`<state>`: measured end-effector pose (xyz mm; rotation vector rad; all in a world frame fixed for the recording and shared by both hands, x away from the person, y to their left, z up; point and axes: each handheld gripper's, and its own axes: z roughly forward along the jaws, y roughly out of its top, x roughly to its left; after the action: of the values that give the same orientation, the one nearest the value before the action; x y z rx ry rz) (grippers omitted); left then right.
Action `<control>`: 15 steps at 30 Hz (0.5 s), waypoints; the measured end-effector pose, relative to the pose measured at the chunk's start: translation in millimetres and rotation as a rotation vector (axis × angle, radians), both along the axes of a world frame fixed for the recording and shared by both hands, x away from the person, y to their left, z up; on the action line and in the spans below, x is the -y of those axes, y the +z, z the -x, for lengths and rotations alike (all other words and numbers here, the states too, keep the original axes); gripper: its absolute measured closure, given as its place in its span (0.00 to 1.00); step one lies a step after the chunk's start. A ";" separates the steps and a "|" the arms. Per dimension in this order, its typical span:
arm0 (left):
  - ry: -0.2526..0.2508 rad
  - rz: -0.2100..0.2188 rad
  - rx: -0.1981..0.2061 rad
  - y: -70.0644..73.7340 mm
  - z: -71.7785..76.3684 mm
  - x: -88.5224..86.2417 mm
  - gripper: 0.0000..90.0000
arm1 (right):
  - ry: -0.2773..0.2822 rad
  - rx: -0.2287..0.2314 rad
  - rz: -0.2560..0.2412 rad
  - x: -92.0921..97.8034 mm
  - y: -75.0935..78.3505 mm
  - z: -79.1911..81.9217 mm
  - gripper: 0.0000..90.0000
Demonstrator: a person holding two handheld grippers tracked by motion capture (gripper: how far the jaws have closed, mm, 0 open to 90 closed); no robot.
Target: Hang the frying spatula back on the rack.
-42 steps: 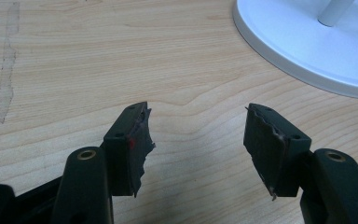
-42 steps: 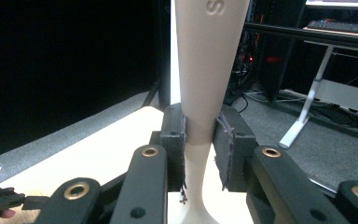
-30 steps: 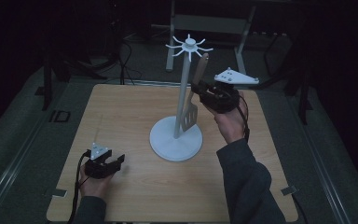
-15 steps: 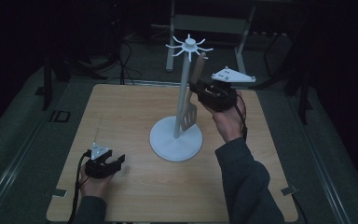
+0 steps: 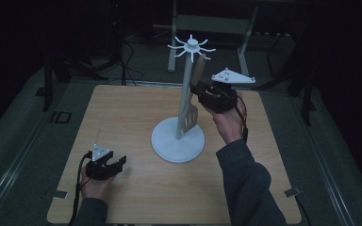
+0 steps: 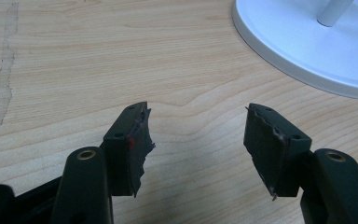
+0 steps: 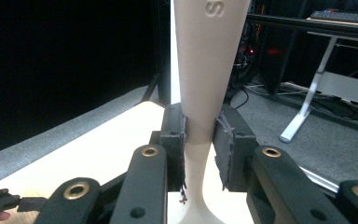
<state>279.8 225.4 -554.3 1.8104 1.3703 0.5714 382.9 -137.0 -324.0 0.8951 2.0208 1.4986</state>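
Observation:
A white utensil stand (image 5: 178, 141) rises from a round base at the table's middle, with a ring of hooks (image 5: 192, 46) on top of its pole. A pale slotted spatula (image 5: 191, 117) hangs blade down beside the pole, its handle top close to the hooks. My right gripper (image 5: 202, 89) is shut on the spatula's handle (image 7: 205, 60), and both pads press its narrow neck in the right gripper view (image 7: 200, 140). My left gripper (image 5: 115, 162) rests open near the table's front left with nothing between its jaws (image 6: 198, 140). The stand base (image 6: 307, 46) lies ahead of it to the right.
The wooden table (image 5: 122, 117) has bare room on its left half and along the front. A worn tape streak (image 6: 4, 70) marks the wood to the left of my left gripper. Behind the table stand a grey desk frame (image 5: 217, 23) and dark floor cables (image 5: 127, 52).
My right gripper has edged slightly left toward the pole with the spatula in it. The left gripper has stayed put.

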 end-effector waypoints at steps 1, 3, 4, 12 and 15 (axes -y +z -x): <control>0.000 0.000 0.000 0.0 0.0 -0.1 0.45 | 0.000 0.002 0.000 -0.2 -0.1 0.0 0.82; 0.001 0.000 0.000 0.1 0.1 0.0 0.45 | 0.000 0.006 0.003 -0.6 -0.4 0.6 0.82; 0.000 -0.001 0.000 0.1 0.1 0.0 0.45 | 0.002 0.007 0.002 -0.5 -0.6 0.8 0.82; 0.001 -0.001 -0.001 0.0 0.0 0.1 0.45 | 0.001 0.015 -0.006 3.2 -2.5 2.4 0.71; 0.001 -0.001 -0.001 0.1 0.0 0.2 0.45 | -0.001 0.018 -0.010 5.1 -3.4 3.2 0.65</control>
<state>279.8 225.2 -554.2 1.8112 1.3717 0.5724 379.7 -142.0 -327.4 0.8831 2.0016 1.5128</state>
